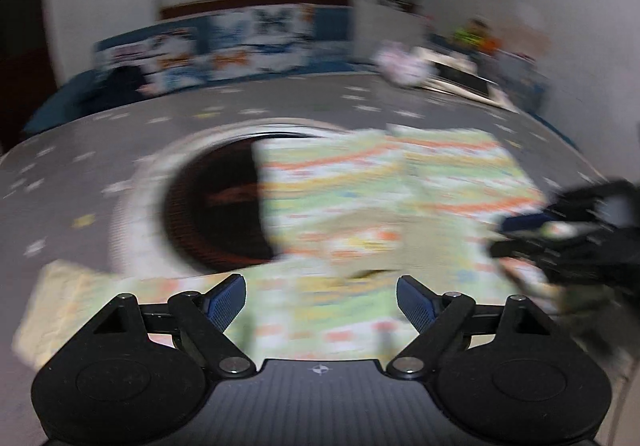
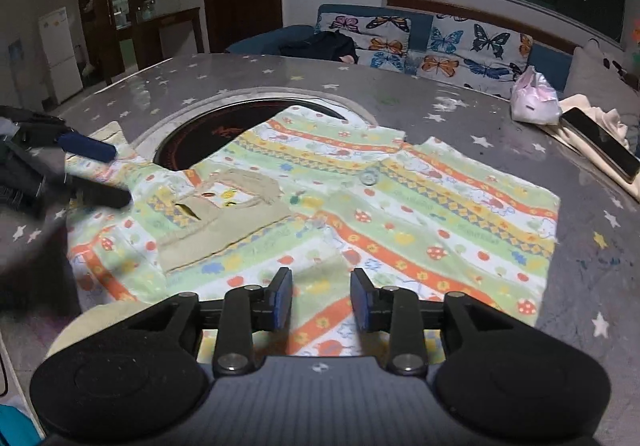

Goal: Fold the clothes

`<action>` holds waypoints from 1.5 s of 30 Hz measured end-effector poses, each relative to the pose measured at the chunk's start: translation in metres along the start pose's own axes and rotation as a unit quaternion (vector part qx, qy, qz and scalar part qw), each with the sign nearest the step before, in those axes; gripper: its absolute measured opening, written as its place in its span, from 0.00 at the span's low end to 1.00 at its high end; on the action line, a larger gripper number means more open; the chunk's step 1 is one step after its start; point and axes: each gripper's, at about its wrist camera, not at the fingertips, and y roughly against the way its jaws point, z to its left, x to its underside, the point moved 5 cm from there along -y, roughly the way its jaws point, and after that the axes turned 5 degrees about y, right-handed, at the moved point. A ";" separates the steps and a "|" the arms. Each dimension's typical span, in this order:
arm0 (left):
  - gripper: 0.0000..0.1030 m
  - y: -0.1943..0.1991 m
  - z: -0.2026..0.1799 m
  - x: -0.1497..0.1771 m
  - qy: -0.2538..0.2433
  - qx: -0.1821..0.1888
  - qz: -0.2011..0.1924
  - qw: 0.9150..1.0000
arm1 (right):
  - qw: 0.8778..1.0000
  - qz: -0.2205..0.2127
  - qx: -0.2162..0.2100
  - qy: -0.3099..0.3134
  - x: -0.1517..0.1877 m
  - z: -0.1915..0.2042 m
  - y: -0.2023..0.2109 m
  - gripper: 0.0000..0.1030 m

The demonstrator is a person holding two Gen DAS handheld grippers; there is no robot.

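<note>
A child's striped shirt [image 2: 380, 214] with orange, green and yellow bands lies flat on the grey star-patterned table [image 2: 600, 246], partly over a round black hotplate [image 2: 208, 134]. Its beige collar [image 2: 224, 218] faces left. My right gripper [image 2: 320, 298] is open and empty, just above the shirt's near hem. My left gripper [image 1: 320, 296] is open and empty over the shirt [image 1: 360, 214]; that view is motion-blurred. The left gripper also shows at the left edge of the right wrist view [image 2: 92, 174], by the shirt's sleeve. The right gripper shows at the right of the left wrist view [image 1: 560, 234].
A pink-white plastic bag [image 2: 534, 98], a phone [image 2: 604, 144] and a cream cloth [image 2: 588, 114] lie at the table's far right. A butterfly-print sofa [image 2: 440, 42] stands behind the table. A fridge [image 2: 60, 54] stands far left.
</note>
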 end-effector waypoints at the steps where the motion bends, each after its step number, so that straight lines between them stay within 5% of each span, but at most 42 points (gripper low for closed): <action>1: 0.82 0.002 0.016 0.001 0.016 -0.019 -0.003 1.000 | 1.000 0.003 0.001 0.003 0.001 0.002 -0.002 0.34; 10: 0.78 0.019 0.130 0.016 0.126 -0.156 -0.038 0.979 | 1.000 -0.017 -0.001 0.017 -0.009 0.015 0.010 0.34; 18: 0.72 0.013 0.173 0.027 0.180 -0.195 -0.036 0.963 | 0.999 -0.027 -0.015 0.033 -0.012 0.033 0.020 0.37; 24: 0.51 0.010 0.177 0.027 0.193 -0.177 -0.038 0.964 | 0.999 -0.031 -0.013 0.036 -0.010 0.037 0.027 0.39; 29: 0.14 0.007 0.179 0.027 0.203 -0.162 -0.040 0.965 | 0.999 -0.034 -0.009 0.024 -0.005 0.034 0.033 0.40; 35: 0.13 0.030 0.134 0.002 0.195 -0.085 -0.070 0.975 | 0.999 -0.042 -0.001 0.008 0.002 0.026 0.043 0.40; 45: 0.13 0.049 -0.005 -0.048 0.108 0.085 -0.082 0.987 | 0.998 -0.057 0.021 -0.035 0.022 0.000 0.065 0.40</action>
